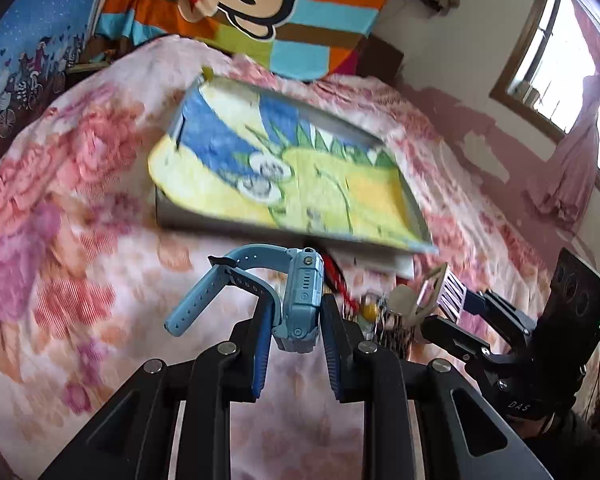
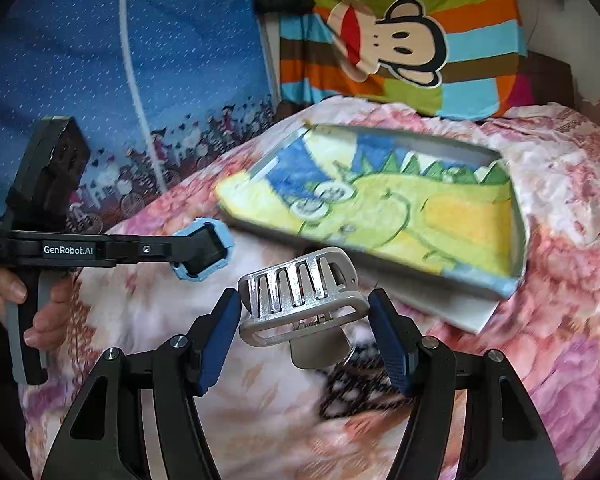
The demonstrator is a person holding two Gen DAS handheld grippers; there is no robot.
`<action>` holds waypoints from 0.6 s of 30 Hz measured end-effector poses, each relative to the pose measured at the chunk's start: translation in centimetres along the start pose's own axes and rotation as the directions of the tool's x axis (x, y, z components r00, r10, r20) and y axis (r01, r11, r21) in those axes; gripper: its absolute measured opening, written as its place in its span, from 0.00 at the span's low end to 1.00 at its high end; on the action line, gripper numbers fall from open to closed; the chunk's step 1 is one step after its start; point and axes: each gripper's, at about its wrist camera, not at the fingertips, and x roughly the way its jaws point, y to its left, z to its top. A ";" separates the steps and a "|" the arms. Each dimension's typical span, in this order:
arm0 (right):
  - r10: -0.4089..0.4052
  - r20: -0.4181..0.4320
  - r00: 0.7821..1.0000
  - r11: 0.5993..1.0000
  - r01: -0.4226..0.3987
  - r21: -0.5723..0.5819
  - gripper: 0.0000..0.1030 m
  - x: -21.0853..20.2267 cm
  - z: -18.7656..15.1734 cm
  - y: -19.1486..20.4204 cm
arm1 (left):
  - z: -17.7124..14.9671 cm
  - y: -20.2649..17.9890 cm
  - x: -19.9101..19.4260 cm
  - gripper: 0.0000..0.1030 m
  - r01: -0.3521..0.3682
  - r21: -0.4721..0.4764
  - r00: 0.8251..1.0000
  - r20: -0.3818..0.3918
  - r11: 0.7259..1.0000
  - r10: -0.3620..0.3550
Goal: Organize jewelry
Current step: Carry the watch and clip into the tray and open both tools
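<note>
My left gripper (image 1: 296, 316) is shut on a light-blue smartwatch (image 1: 302, 300), held above the bed; its strap (image 1: 204, 300) curls off to the left. The same watch (image 2: 204, 250) and left gripper (image 2: 198, 249) show side-on at the left of the right wrist view. The right gripper (image 2: 304, 304) is shut on a silver hair claw clip (image 2: 300, 296), touching it on both sides. In the left wrist view, that clip (image 1: 440, 286) and the right gripper (image 1: 440, 310) lie to the right. A grey tray (image 1: 220, 224) lined with a yellow, blue and green towel (image 1: 284, 172) lies just beyond both grippers.
The tray (image 2: 420, 136) sits on a white sheet (image 2: 460, 312) on a pink floral blanket (image 2: 560, 280). A red cord with a yellow bead (image 1: 370, 310) and a black lace piece (image 2: 360, 392) lie below the grippers. A hand (image 2: 16, 300) holds the left gripper's handle. Striped monkey pillow (image 2: 400, 40) behind.
</note>
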 end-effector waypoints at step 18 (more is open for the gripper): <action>-0.232 -0.083 0.969 0.969 0.238 0.063 0.59 9.8 7.3 -4.7 | 8.6 1.5 7.6 0.22 -0.044 0.008 0.999 0.022 0.999 0.044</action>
